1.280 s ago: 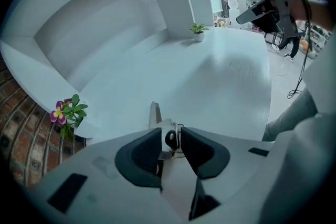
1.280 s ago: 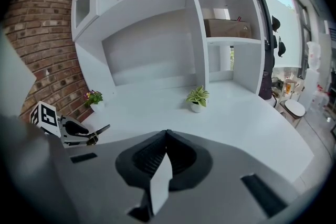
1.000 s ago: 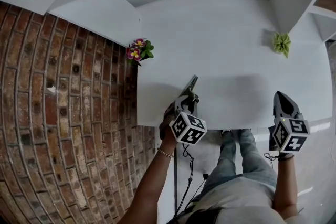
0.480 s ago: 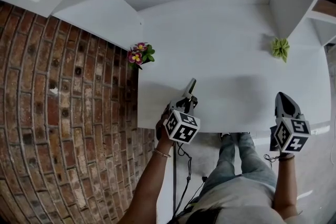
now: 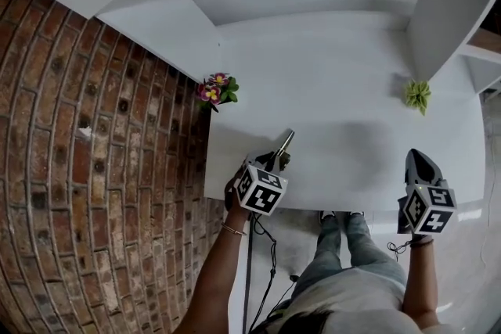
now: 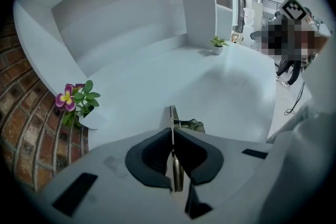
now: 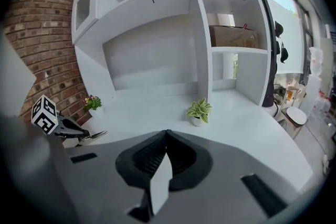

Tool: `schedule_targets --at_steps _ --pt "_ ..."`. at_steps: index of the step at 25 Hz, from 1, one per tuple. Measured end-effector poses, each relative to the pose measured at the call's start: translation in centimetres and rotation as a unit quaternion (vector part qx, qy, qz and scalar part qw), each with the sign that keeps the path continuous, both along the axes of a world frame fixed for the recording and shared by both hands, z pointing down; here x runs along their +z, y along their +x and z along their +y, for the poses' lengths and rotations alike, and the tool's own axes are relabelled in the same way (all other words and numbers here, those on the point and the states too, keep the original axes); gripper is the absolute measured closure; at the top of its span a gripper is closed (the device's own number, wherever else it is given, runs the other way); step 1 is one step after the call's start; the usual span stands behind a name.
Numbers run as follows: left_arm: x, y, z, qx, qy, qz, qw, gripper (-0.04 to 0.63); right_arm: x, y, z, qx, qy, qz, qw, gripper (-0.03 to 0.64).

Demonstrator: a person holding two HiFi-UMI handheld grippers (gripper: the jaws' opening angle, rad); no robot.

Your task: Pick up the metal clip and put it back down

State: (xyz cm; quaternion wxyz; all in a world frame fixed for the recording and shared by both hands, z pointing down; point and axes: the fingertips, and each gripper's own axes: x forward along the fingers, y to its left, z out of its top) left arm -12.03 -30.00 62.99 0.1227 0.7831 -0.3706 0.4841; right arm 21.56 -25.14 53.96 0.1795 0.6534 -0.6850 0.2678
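The metal clip point(image 5: 286, 141) is a thin silver piece sticking out past my left gripper point(image 5: 280, 156) over the near left part of the white table point(image 5: 352, 90). The left jaws have just been closing and now press on the clip point(image 6: 172, 115), which shows edge-on between them; a dark greenish part of it shows just right of the jaw tips. From the right gripper view the clip point(image 7: 97, 135) juts from the left gripper point(image 7: 79, 132). My right gripper point(image 5: 419, 160) hangs at the table's near right edge, jaws together point(image 7: 167, 132), holding nothing.
A small pot of purple flowers point(image 5: 215, 90) stands at the table's left edge by the brick wall point(image 5: 94, 137). A green plant point(image 5: 417, 94) sits at the right, next to a white shelf upright point(image 5: 438, 4). Shelving rises behind the table.
The left gripper's marker cube has rolled and the hand has shifted slightly up and along the near edge, with the clip still between its jaws. The right gripper has barely moved.
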Motion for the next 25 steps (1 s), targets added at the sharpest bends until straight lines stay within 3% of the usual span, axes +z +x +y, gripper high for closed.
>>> schedule_targets --at_steps 5,9,14,17,20,22,25 --pt "-0.3 -0.4 -0.3 -0.023 -0.013 0.031 0.9992 0.58 -0.8 -0.7 -1.0 -0.019 0.003 0.009 1.0 0.615" --pt "-1.5 -1.1 -0.5 -0.063 0.007 0.058 0.9963 0.58 -2.0 -1.5 -1.9 -0.036 0.014 0.015 0.999 0.615" --pt "-4.8 -2.1 -0.9 -0.145 0.054 0.104 0.9825 0.58 -3.2 -2.8 -2.9 -0.061 0.028 0.008 0.998 0.615" --pt "-7.6 -2.2 -1.0 -0.204 0.078 0.144 0.9652 0.58 -4.1 -3.2 -3.4 -0.079 0.036 0.005 0.996 0.615" --pt "-10.8 -2.7 -0.6 -0.266 0.105 0.179 0.9413 0.58 -5.4 -3.6 -3.7 -0.098 0.049 0.004 0.994 0.615" --pt "-13.1 -2.7 -0.2 -0.299 0.133 0.208 0.9219 0.58 -6.7 -3.8 -4.0 -0.105 0.066 0.003 0.992 0.615" --pt "-16.3 -2.5 1.0 -0.345 0.178 0.256 0.8854 0.58 -9.4 -3.8 -4.9 -0.1 0.116 0.008 0.988 0.615"
